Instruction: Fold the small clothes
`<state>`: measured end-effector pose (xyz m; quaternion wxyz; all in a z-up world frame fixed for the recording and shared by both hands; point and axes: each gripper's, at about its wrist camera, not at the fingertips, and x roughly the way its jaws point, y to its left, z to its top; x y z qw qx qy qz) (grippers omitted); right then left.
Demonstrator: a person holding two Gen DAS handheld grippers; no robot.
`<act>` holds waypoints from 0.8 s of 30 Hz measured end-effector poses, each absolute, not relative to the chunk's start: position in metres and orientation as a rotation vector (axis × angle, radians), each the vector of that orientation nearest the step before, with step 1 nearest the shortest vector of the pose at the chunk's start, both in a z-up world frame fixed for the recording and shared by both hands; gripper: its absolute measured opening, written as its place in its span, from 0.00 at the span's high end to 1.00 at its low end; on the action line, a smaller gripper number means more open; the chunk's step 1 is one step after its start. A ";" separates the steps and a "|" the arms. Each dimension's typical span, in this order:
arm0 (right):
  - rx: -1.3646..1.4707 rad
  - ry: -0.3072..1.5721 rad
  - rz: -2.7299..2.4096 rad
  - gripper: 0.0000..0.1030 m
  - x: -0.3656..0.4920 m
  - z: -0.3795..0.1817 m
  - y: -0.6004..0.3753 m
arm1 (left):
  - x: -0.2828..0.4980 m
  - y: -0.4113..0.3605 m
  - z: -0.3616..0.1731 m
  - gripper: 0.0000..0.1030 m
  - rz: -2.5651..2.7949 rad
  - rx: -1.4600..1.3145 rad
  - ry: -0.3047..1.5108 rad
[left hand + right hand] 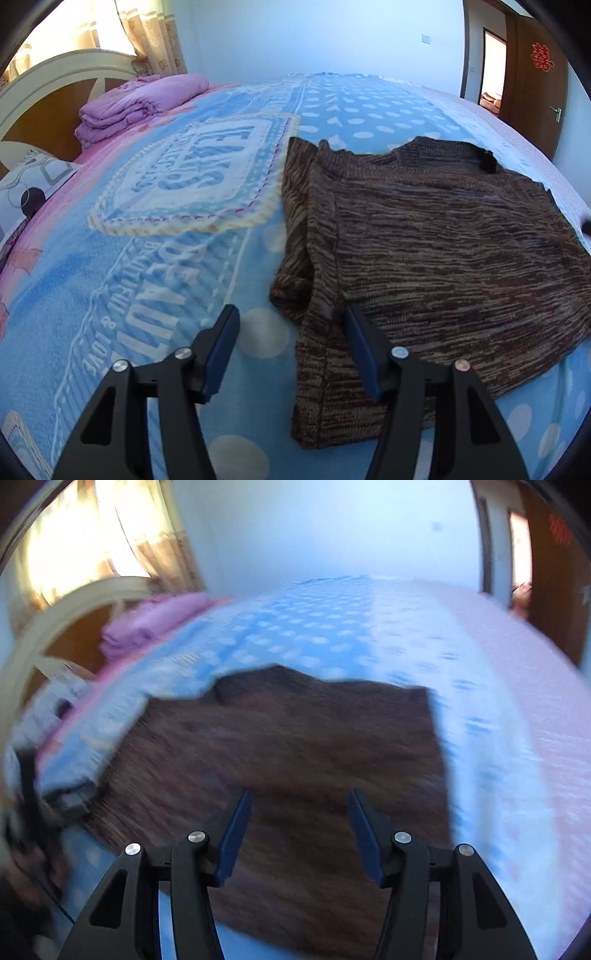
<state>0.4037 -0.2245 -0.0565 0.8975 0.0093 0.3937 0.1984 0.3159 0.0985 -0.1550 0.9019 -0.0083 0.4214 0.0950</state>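
Note:
A brown striped knit sweater (443,251) lies flat on the blue patterned bedspread (147,258), its left sleeve (299,229) folded along its side. My left gripper (291,325) is open and empty, its jaws straddling the sweater's lower left edge just above it. In the blurred right wrist view the sweater (295,746) fills the middle, and my right gripper (299,808) is open and empty above it. The left gripper shows as a dark blur (33,805) at the left edge.
A folded pink quilt (140,103) and a wooden headboard (48,96) stand at the far left. A printed pillow (33,184) lies at the left edge. A brown door (535,92) is at the far right.

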 end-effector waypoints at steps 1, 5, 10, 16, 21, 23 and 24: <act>0.015 0.836 0.390 0.46 0.421 -0.056 -0.217 | 0.316 0.099 -0.156 0.35 0.201 -0.017 0.871; 0.163 1.150 0.404 0.46 0.491 -0.105 -0.205 | 0.313 0.099 -0.158 0.33 0.214 -0.026 0.863; 0.095 1.038 0.336 0.46 0.522 -0.111 -0.196 | 0.310 0.101 -0.160 0.27 0.216 -0.044 0.858; 0.014 0.883 0.322 0.46 0.478 -0.075 -0.186 | 0.307 0.110 -0.160 0.19 0.190 -0.108 0.854; -0.071 0.971 0.507 0.46 0.434 -0.085 -0.152 | 0.308 0.105 -0.161 0.13 0.191 -0.089 0.863; -0.154 1.009 0.483 0.46 0.434 -0.105 -0.138 | 0.308 0.104 -0.161 0.12 0.194 -0.083 0.864; -0.171 0.989 0.459 0.46 0.437 -0.111 -0.135 | 0.308 0.105 -0.161 0.11 0.194 -0.086 0.864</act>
